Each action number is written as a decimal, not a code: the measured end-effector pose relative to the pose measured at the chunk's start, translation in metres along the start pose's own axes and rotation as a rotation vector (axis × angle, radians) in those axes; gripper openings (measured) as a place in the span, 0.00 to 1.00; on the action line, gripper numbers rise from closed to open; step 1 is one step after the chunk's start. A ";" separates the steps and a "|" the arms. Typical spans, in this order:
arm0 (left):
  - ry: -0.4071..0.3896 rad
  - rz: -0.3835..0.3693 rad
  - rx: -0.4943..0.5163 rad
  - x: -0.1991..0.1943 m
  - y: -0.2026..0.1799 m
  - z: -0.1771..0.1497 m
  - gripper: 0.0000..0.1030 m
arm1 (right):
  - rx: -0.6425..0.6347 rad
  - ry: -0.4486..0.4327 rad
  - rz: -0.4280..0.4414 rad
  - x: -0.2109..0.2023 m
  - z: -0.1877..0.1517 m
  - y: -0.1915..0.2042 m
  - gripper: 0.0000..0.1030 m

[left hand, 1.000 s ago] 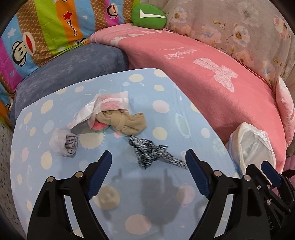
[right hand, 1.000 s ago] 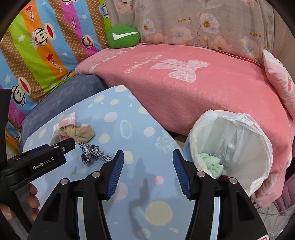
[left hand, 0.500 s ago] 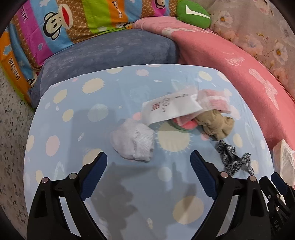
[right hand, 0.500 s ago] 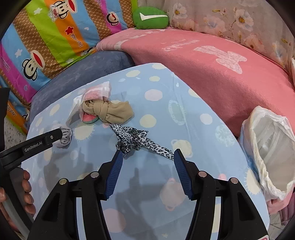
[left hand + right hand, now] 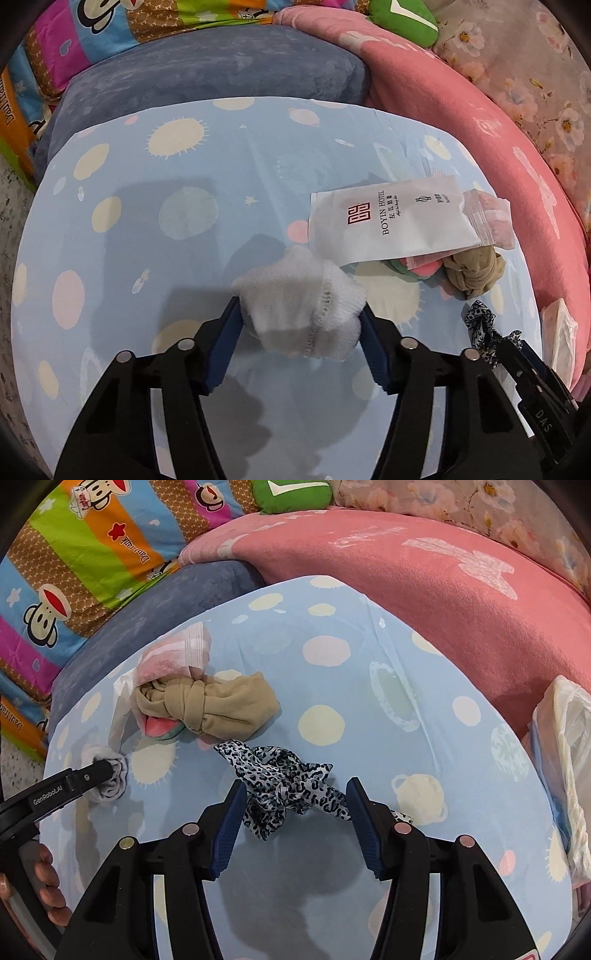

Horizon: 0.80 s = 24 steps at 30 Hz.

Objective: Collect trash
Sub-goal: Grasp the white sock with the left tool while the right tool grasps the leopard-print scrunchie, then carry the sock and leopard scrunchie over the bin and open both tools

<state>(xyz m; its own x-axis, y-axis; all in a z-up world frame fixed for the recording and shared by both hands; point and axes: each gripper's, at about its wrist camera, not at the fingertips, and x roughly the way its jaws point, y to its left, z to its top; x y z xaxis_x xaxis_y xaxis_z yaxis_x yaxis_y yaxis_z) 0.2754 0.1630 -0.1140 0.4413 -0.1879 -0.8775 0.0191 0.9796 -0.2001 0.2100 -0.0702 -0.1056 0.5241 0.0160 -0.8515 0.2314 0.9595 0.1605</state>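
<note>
A balled white sock (image 5: pixel 301 306) lies on the blue dotted table (image 5: pixel 184 206), between the fingers of my left gripper (image 5: pixel 299 321); its jaws stand around it, touching both sides, still wide. A leopard-print cloth (image 5: pixel 284 784) lies between the open fingers of my right gripper (image 5: pixel 295 797). A knotted tan stocking (image 5: pixel 207 705), a white hotel packet (image 5: pixel 391 221) and a clear bag with pink contents (image 5: pixel 177 655) lie in a heap behind. The white sock also shows at the left gripper's tip in the right wrist view (image 5: pixel 110 775).
A white-lined trash bin (image 5: pixel 565 768) stands off the table's right edge, against the pink sofa blanket (image 5: pixel 424 587). A grey-blue cushion (image 5: pixel 207 70) and a striped cartoon cushion (image 5: pixel 85 550) lie beyond the far edge. A green cushion (image 5: pixel 291 494) sits at the back.
My left gripper has moved forward onto the white sock and its fingers have narrowed around it. My right gripper has moved forward so that the leopard cloth lies between its fingers.
</note>
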 end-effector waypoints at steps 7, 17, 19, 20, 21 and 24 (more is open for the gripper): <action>-0.001 -0.006 0.023 -0.006 -0.007 -0.005 0.37 | 0.015 0.037 0.004 0.010 -0.005 -0.002 0.18; -0.027 -0.042 0.052 -0.042 -0.034 -0.021 0.35 | 0.018 -0.025 0.041 -0.034 -0.011 -0.004 0.17; -0.042 -0.053 0.070 -0.053 -0.044 -0.024 0.35 | 0.015 -0.045 0.050 -0.048 -0.010 -0.004 0.17; -0.048 -0.059 0.076 -0.058 -0.049 -0.025 0.35 | 0.014 -0.059 0.053 -0.055 -0.010 -0.005 0.17; -0.055 -0.065 0.085 -0.063 -0.055 -0.027 0.35 | 0.014 -0.071 0.057 -0.062 -0.009 -0.006 0.17; -0.077 -0.081 0.117 -0.080 -0.074 -0.032 0.35 | 0.013 -0.109 0.065 -0.085 -0.009 -0.009 0.17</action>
<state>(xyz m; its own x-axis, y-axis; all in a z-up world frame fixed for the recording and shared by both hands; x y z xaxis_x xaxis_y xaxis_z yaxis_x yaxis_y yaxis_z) 0.2100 0.1028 -0.0431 0.5017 -0.2653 -0.8233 0.1602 0.9638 -0.2129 0.1558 -0.0780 -0.0395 0.6244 0.0466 -0.7797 0.2041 0.9538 0.2205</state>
